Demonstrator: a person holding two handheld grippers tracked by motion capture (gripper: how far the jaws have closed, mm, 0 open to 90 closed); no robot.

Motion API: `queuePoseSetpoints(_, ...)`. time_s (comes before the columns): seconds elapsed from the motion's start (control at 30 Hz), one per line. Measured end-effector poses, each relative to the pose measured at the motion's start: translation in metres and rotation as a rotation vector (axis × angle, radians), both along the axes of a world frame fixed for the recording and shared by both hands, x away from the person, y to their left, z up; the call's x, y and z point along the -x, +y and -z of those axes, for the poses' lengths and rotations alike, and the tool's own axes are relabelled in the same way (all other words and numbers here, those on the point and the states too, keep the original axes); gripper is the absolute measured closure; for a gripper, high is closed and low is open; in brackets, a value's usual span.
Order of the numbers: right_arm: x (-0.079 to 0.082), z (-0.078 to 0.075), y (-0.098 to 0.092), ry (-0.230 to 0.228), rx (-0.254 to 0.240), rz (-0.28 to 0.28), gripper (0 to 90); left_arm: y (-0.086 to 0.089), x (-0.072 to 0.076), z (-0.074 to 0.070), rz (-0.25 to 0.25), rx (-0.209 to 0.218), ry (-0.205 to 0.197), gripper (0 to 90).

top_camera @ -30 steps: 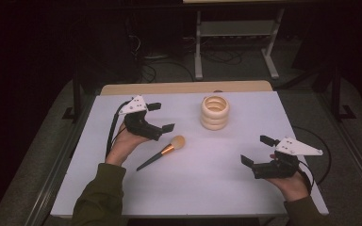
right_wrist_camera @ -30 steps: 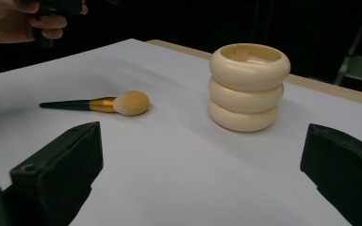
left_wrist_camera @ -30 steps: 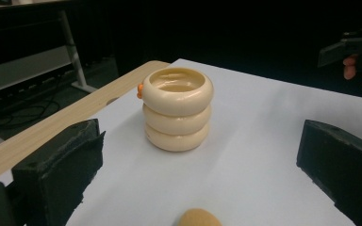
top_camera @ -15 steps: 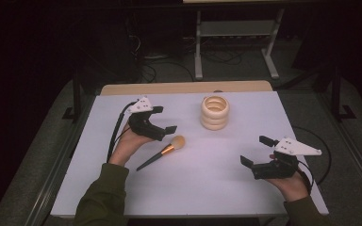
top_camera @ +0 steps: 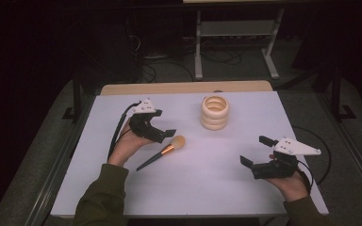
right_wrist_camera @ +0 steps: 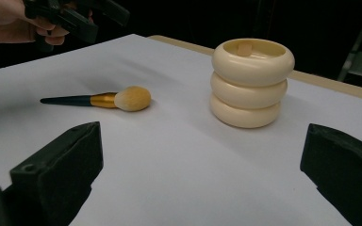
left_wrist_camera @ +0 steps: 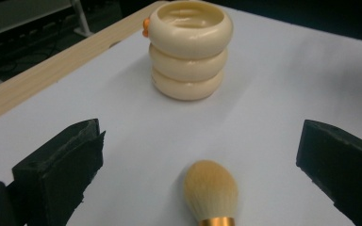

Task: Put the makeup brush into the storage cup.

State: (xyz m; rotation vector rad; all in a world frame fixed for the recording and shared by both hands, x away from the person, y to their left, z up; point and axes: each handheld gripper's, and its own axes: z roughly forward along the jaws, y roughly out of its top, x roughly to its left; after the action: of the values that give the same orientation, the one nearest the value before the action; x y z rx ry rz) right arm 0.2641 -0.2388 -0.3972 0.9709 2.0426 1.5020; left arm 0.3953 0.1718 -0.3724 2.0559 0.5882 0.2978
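A makeup brush with a dark handle, gold ferrule and tan bristle head lies flat on the white table. My left gripper hovers open just above and behind the brush. In the left gripper view the bristle head lies between the wide-apart jaws of that gripper. A cream holder made of three stacked rings stands upright behind it. My right gripper is open at the front right, holding nothing. The right gripper view looks past this gripper to the brush and the holder.
A wooden strip runs along the table's far edge. Beyond it are a metal stand and cables on the dark floor. Cables trail from both grippers. The person's left hand shows in the right gripper view at top left.
My left gripper has shifted a little to the right and down toward the brush. The right gripper, the brush and the holder have stayed put.
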Motion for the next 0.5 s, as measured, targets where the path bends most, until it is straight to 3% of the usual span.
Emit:
queuePoseSetpoints(0.43, -0.0010, 0.0003, 0.0001, 0.001, 0.004, -0.002, 0.0, -0.0017, 0.0000, 0.0052, -0.006, -0.067, 0.068, 0.9)
queuePoseSetpoints(0.5, -0.0011, 0.0002, -0.0001, 0.001, 0.004, -0.002, 0.0, -0.0017, 0.0001, 0.0057, 0.004, -0.080, 0.075, 5.9)
